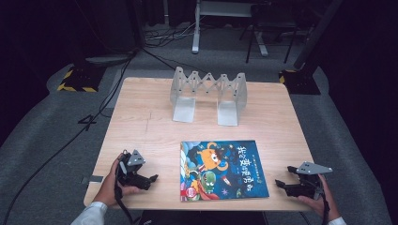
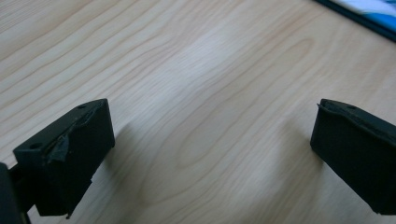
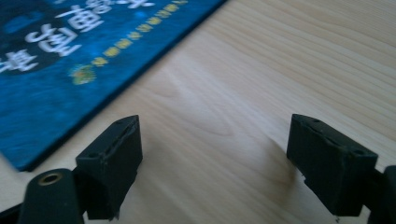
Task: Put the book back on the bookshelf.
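Dark room, pale wooden worktop (image 1: 141, 126); blue picture book (image 1: 223, 169) flat at near edge, flanked by left hand-held gripper (image 1: 149, 180) and right hand-held gripper (image 1: 281, 184), both wide open, empty, seemingly staged to grab it.

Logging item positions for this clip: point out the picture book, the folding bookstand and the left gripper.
picture book (image 1: 223, 168), high view, cover centre
folding bookstand (image 1: 209, 86), high view, zigzag lattice
left gripper (image 1: 151, 178), high view, between fingertips

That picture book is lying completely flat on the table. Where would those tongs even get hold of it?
Probably at its near edge. The picture book lies flat, cover up, so no side offers a gap. Its near edge sits close to the table's front rim, though. Sliding it slightly past that rim would let the right tongs, open beside it, pinch the thin edge from the person's side.
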Available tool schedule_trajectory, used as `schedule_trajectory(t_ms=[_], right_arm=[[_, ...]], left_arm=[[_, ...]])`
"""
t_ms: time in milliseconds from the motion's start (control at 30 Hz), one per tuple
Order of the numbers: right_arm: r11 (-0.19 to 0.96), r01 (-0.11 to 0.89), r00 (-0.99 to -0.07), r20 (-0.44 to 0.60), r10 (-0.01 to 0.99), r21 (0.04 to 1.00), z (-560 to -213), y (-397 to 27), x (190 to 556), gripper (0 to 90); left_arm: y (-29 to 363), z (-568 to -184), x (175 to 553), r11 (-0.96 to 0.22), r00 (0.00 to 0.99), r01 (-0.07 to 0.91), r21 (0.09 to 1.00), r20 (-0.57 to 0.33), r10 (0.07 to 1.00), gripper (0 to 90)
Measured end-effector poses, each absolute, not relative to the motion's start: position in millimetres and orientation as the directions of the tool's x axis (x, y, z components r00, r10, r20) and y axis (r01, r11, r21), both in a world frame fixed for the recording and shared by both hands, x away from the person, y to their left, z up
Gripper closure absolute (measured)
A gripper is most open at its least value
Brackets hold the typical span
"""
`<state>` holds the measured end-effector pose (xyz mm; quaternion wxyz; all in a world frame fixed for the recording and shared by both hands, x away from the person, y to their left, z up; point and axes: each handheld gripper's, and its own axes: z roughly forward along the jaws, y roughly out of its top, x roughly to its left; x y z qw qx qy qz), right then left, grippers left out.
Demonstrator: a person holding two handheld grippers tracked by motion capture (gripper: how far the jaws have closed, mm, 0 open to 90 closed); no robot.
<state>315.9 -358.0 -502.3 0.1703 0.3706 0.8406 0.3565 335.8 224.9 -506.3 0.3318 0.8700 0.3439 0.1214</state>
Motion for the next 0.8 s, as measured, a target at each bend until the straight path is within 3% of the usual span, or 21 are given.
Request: schedule_trajectory(t_ms=[67, 200, 400, 533, 667, 800], right_arm=[[0.486, 0.483, -0.698, -0.016, 0.716, 0.728, -500.8, -347.0, 310.9, 23.7], [0.518, 0.453, -0.744, -0.012, 0.668, 0.726, -498.3, -330.0, 304.8, 24.2], [0.521, 0.422, -0.795, 0.028, 0.606, 0.742, -493.4, -312.5, 294.4, 22.1], [0.553, 0.403, -0.806, -0.003, 0.592, 0.729, -495.8, -302.7, 292.0, 19.5], [0.511, 0.45, -0.793, 0.065, 0.605, 0.732, -499.3, -302.0, 297.2, 20.7], [0.549, 0.438, -0.825, 0.076, 0.559, 0.712, -498.6, -300.1, 294.0, 22.7]], left_arm=[[216.1, -506.5, 335.6, -0.559, 0.757, 0.499, 0.663, -0.019, 0.653, 0.1], [205.2, -506.2, 336.1, -0.584, 0.787, 0.47, 0.662, -0.016, 0.616, 0.0], [188.3, -506.3, 335.7, -0.61, 0.823, 0.435, 0.663, -0.016, 0.568, 0.1], [176.2, -506.3, 334.6, -0.627, 0.845, 0.409, 0.664, -0.017, 0.534, 0.1], [161.4, -506.2, 328.7, -0.64, 0.863, 0.386, 0.665, -0.015, 0.505, 0.4], [158.5, -506.1, 326.7, -0.644, 0.867, 0.381, 0.663, -0.013, 0.499, 0.5]])
